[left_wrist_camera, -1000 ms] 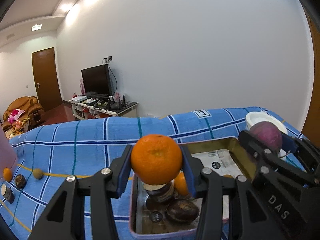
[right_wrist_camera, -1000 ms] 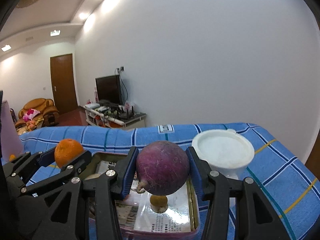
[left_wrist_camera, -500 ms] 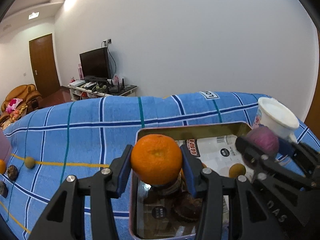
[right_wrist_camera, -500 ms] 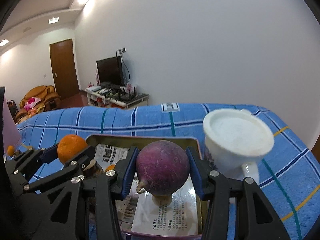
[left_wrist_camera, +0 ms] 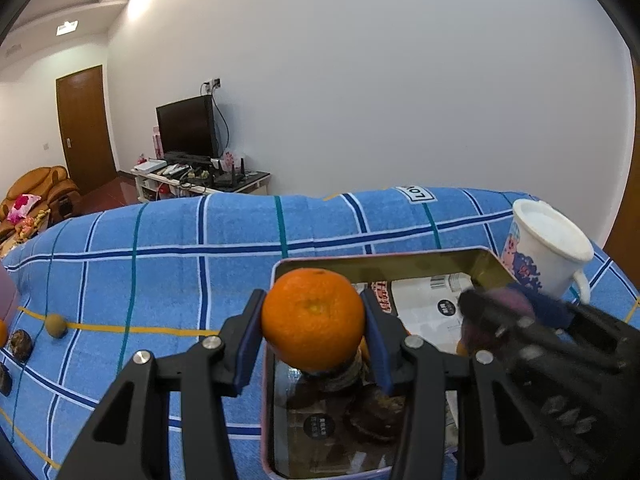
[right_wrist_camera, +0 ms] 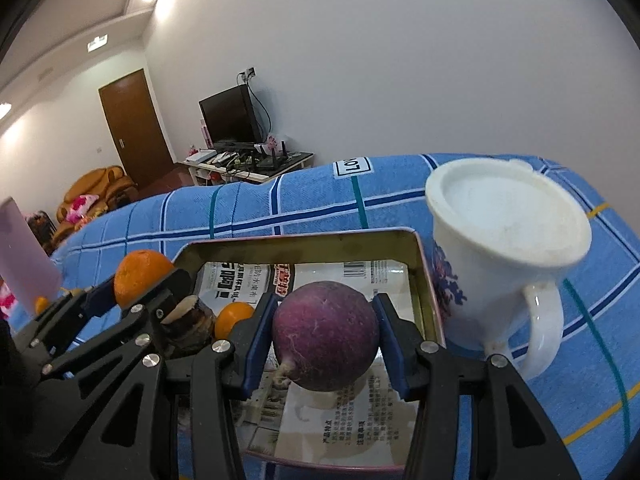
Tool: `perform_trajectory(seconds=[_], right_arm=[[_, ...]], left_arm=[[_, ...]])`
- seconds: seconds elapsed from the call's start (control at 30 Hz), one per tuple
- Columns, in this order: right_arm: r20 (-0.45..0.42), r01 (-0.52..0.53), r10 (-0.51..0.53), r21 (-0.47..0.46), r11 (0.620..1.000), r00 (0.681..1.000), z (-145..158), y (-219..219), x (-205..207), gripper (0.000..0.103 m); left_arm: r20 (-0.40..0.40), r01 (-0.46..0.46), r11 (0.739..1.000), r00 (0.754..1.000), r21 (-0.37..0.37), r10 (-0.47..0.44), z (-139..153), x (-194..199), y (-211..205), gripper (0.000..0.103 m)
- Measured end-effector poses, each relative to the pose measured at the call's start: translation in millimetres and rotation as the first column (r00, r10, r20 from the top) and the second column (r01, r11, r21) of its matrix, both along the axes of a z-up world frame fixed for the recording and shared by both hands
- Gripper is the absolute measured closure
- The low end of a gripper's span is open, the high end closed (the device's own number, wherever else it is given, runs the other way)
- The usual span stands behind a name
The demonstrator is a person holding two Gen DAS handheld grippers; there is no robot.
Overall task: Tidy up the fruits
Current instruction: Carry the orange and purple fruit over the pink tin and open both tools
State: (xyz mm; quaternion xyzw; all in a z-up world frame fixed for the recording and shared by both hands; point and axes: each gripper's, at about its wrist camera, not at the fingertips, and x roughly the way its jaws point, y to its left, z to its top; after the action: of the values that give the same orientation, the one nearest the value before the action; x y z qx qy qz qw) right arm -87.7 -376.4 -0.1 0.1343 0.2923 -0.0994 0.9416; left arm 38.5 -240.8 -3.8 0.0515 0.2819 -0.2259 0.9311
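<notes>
Orange and round, the glossy mandarin (left_wrist_camera: 313, 317) sits clamped in our left gripper (left_wrist_camera: 312, 338), above the near left corner of the shallow gold-lined metal tin (right_wrist_camera: 304, 240). Our right gripper (right_wrist_camera: 326, 344) clasps a round purple fruit with a short stalk (right_wrist_camera: 325, 340) over the tin's printed paper lining (right_wrist_camera: 356, 432), whose Chinese text we cannot read clearly. Beside the tin stands a white lidded mug (right_wrist_camera: 500, 256) on the blue checked cloth (left_wrist_camera: 160, 248), labelled "LO7".

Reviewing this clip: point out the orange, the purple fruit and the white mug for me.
orange (left_wrist_camera: 313, 317): left wrist view, centre of its peel, between the left gripper's pads.
purple fruit (right_wrist_camera: 325, 335): right wrist view, middle of its skin, in the right gripper.
white mug (right_wrist_camera: 505, 280): right wrist view, its outer wall.
</notes>
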Motion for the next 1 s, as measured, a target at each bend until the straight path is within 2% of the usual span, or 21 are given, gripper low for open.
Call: perform_trajectory(seconds=[0.03,0.13,0.17,0.27,0.37,0.4,0.43,0.47,0.53,0.57,1.0], right_arm=[[0.024,-0.002,0.002,0.006,1.0,1.0,3,1,-3,0.051],[0.133,0.023,-0.024,0.005,1.0,0.991,17,0,-19,0.037],[0.165,0.041,-0.041,0.002,0.999,0.985,21,-1,-24,0.035],[0.242,0.1,-0.097,-0.001,0.995,0.965,31,-4,-39,0.034],[0.257,0.14,-0.139,0.014,0.99,0.956,32,-8,-43,0.034],[0.255,0.144,-0.146,0.024,0.989,0.956,31,-10,-43,0.034],[0.253,0.148,-0.151,0.031,0.989,0.956,31,-10,-43,0.034],[0.249,0.152,-0.157,0.039,0.988,0.956,31,-11,-43,0.034],[0.247,0.155,-0.163,0.052,0.987,0.955,29,-13,-44,0.034],[0.247,0.156,-0.165,0.053,0.986,0.955,29,-13,-44,0.034],[0.256,0.198,-0.196,0.021,0.98,0.946,29,-11,-50,0.032]], left_arm=[[-0.003,0.004,1.0,1.0,-0.008,-0.005,0,0,1,0.055],[0.008,0.023,1.0,1.0,-0.015,-0.023,2,-2,-4,0.055],[0.013,0.032,0.999,0.999,-0.012,-0.032,2,-4,-7,0.055],[0.016,0.056,0.998,0.998,-0.001,-0.056,1,-8,-16,0.054],[-0.021,0.083,0.996,0.996,0.03,-0.083,-4,-6,-24,0.051],[-0.022,0.085,0.996,0.996,0.029,-0.084,-4,-7,-24,0.045],[-0.015,0.081,0.996,0.997,0.029,-0.08,-3,-8,-23,0.033],[-0.009,0.075,0.997,0.997,0.031,-0.075,-3,-9,-23,0.026],[0.007,0.048,0.998,0.999,0.042,-0.049,-2,-11,-23,0.003],[0.015,0.039,0.998,0.999,0.047,-0.04,-1,-11,-23,0.001],[0.033,0.019,0.997,0.999,0.079,-0.022,-3,-22,-21,0.0]])
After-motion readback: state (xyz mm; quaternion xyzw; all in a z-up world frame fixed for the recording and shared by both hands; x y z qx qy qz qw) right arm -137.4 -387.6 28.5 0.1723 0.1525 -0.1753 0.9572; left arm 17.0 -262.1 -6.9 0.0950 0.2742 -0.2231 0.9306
